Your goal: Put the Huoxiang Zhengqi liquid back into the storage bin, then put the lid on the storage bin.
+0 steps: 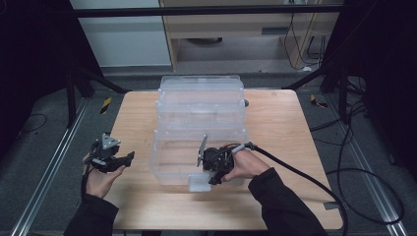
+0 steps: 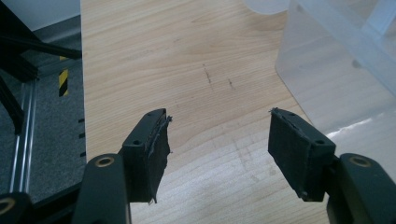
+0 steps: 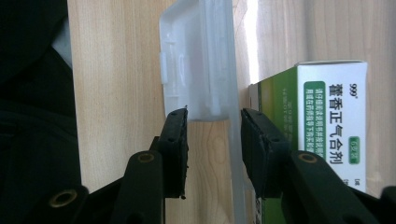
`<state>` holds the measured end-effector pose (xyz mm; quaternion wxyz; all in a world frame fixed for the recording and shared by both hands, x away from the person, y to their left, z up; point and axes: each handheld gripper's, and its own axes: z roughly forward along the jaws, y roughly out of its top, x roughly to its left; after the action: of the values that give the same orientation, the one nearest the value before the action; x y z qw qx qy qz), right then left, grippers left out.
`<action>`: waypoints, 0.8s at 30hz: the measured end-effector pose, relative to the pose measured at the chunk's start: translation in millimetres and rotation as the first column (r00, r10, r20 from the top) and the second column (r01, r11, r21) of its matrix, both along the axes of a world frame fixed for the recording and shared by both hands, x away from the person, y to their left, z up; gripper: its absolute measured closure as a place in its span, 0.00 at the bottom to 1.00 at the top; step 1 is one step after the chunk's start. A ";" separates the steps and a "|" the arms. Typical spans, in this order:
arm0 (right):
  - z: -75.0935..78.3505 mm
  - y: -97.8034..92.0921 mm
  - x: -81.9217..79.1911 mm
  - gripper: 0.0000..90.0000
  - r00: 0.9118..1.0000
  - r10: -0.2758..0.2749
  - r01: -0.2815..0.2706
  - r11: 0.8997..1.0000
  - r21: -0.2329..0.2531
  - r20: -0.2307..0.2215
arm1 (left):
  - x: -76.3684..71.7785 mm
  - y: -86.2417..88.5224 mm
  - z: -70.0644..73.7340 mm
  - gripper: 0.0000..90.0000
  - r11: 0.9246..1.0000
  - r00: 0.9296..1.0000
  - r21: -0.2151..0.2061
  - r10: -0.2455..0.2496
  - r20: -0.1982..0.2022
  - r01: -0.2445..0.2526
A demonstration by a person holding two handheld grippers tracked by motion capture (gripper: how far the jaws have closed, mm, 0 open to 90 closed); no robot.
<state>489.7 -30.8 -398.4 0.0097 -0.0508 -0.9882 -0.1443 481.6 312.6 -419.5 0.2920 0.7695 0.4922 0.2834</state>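
My right gripper (image 3: 214,135) stands with its jaws partly spread, one on either side of the clear latch flap (image 3: 198,60) at the front wall of the clear plastic storage box (image 1: 199,123). The flap's lower edge sits in the gap; whether the pads actually press it, I cannot tell. In the high view this gripper (image 1: 215,169) hangs over the box's front rim, near the front edge of the table (image 1: 290,132), with my hand (image 1: 246,164) wrapped round it.

My left gripper (image 2: 217,140) is spread wide and holds nothing; only bare wood lies between its pads. It (image 1: 115,160) sits near the table's left edge, well apart from the box, whose near corner shows at the right of the left gripper view.

Bare wood runs along the left and right sides of the box out to both table edges; the front strip below the box is narrow.

Inside the box, just behind the front wall, lies a green and white carton (image 3: 327,116). It reads "999" and carries Chinese characters I cannot make out with certainty.
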 end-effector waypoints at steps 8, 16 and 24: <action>-5.9 2.2 0.5 0.70 1.000 0.012 -0.012 1.000 -0.007 -0.002 | -4.1 -3.8 14.0 0.41 1.000 0.999 0.006 -0.027 0.025 0.027; -5.9 2.4 -0.2 0.70 1.000 0.007 -0.007 1.000 -0.007 0.000 | -6.8 -9.9 30.5 0.41 0.997 0.996 0.026 -0.068 0.059 0.066; -8.1 2.7 -0.2 0.68 1.000 0.001 -0.001 1.000 -0.004 -0.009 | 3.1 -22.1 54.4 0.41 0.989 0.988 0.071 -0.133 0.074 0.128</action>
<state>489.4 -28.1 -406.4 0.0140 -0.0510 -0.9884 -0.1422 484.7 290.6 -365.1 0.3035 0.7976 0.4191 0.3098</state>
